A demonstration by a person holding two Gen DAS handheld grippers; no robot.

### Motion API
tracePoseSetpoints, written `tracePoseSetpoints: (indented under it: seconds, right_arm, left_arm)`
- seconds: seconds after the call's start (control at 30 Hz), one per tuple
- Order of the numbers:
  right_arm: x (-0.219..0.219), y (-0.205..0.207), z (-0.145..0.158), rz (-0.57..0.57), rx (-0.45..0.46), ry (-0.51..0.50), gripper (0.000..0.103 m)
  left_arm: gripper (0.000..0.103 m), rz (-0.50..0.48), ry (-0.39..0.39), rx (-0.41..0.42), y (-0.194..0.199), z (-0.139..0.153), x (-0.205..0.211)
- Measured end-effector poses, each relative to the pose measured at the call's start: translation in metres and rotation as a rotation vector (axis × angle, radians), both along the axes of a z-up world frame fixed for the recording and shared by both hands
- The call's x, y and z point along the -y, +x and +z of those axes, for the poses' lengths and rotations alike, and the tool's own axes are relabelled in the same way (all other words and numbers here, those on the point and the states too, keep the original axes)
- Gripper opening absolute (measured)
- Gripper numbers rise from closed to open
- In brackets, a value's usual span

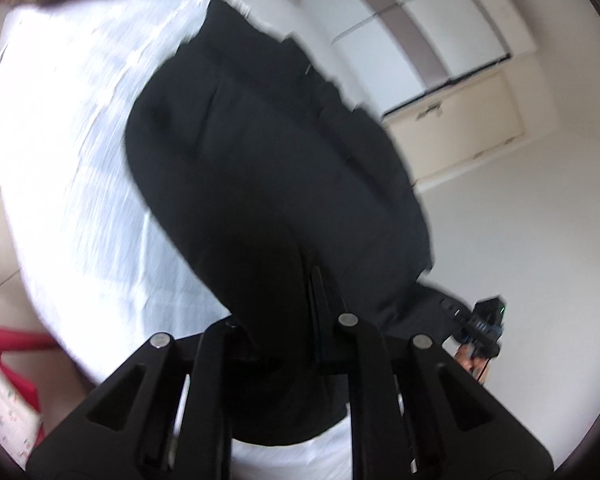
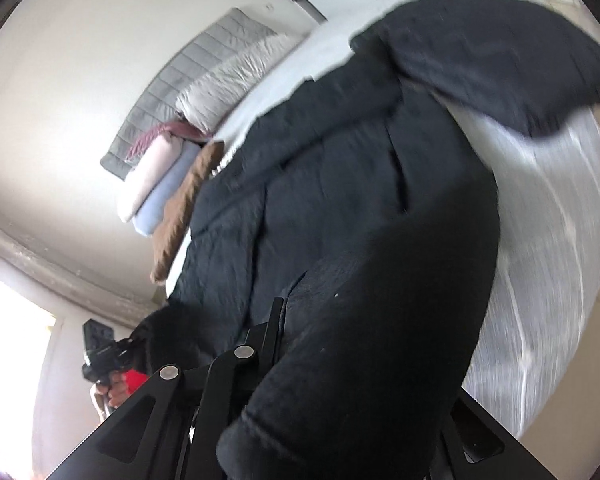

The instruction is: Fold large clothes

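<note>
A large black coat point(image 1: 268, 152) lies spread on a bed with a white sheet point(image 1: 80, 140). In the left wrist view my left gripper point(image 1: 300, 276) is shut on the coat's near edge, its dark fingertips buried in the cloth. The right gripper point(image 1: 480, 326) shows at the lower right, in a hand, at another part of that edge. In the right wrist view the coat point(image 2: 340, 200) drapes thickly over my right gripper point(image 2: 296, 304) and hides one finger; the jaws are closed on the fabric. The left gripper point(image 2: 100, 352) and its hand show at the lower left.
A stack of folded clothes point(image 2: 152, 184) and a brown garment point(image 2: 184, 208) sit at the bed's far end beside a pillow point(image 2: 236, 76) and a grey quilted pad point(image 2: 188, 80). White cupboards point(image 1: 440, 20) line the wall. A red object point(image 1: 16, 344) stands beside the bed.
</note>
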State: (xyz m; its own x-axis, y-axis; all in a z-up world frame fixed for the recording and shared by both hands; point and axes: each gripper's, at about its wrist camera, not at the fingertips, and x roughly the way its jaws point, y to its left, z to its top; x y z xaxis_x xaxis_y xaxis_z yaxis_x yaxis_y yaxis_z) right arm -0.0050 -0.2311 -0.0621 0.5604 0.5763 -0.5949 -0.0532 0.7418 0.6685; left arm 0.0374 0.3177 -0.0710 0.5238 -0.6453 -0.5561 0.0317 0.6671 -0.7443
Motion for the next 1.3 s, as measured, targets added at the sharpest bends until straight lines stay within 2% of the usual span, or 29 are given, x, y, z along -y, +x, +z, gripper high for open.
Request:
tracePoseSetpoints:
  seconds: [0.17, 0.33, 0.4, 0.53, 0.63, 0.77, 0.87, 0.97, 1.1, 1.17, 1.2, 1.27, 1.3]
  right_arm:
    - [0.008, 0.038, 0.025, -0.085, 0.041, 0.019, 0.012]
    - [0.021, 0.094, 0.040, -0.179, 0.060, 0.041, 0.012]
    - [0.021, 0.119, 0.043, -0.200, 0.059, 0.030, 0.012]
    - [0.012, 0.173, 0.039, -0.224, 0.043, -0.066, 0.012]
    - [0.008, 0.216, 0.028, -0.237, 0.031, -0.117, 0.012]
    - [0.007, 0.271, 0.001, -0.256, 0.012, -0.162, 0.012]
    - [0.008, 0.309, -0.031, -0.264, -0.048, -0.188, 0.012]
    - [0.001, 0.333, -0.063, -0.240, -0.083, -0.250, 0.010]
    - [-0.013, 0.334, -0.064, -0.225, -0.033, -0.350, 0.010]
    - [-0.014, 0.330, -0.061, -0.207, -0.030, -0.357, 0.015]
    - [-0.013, 0.328, -0.059, -0.200, -0.036, -0.348, 0.016]
    - [-0.010, 0.322, -0.053, -0.187, -0.049, -0.315, 0.025]
    - [-0.008, 0.318, -0.048, -0.183, -0.054, -0.300, 0.035]
  left_arm:
    - [0.015, 0.125, -0.085, 0.045, 0.045, 0.017, -0.014]
    - [0.015, 0.239, -0.103, 0.058, 0.099, 0.022, -0.025]
    - [0.015, 0.261, -0.072, 0.069, 0.124, 0.025, -0.018]
    - [0.015, 0.273, 0.033, 0.091, 0.177, 0.021, -0.009]
    - [0.015, 0.269, 0.080, 0.097, 0.214, 0.014, -0.008]
    - [0.015, 0.274, 0.121, 0.109, 0.265, -0.003, -0.001]
    - [0.017, 0.289, 0.172, 0.054, 0.302, -0.033, 0.006]
    - [0.018, 0.288, 0.205, 0.066, 0.313, -0.057, 0.011]
    - [0.019, 0.275, 0.302, 0.148, 0.306, -0.054, 0.025]
    - [0.023, 0.254, 0.331, 0.158, 0.303, -0.050, 0.029]
    - [0.026, 0.244, 0.333, 0.154, 0.302, -0.048, 0.029]
    - [0.036, 0.219, 0.338, 0.136, 0.299, -0.041, 0.029]
    - [0.049, 0.213, 0.348, 0.129, 0.294, -0.035, 0.028]
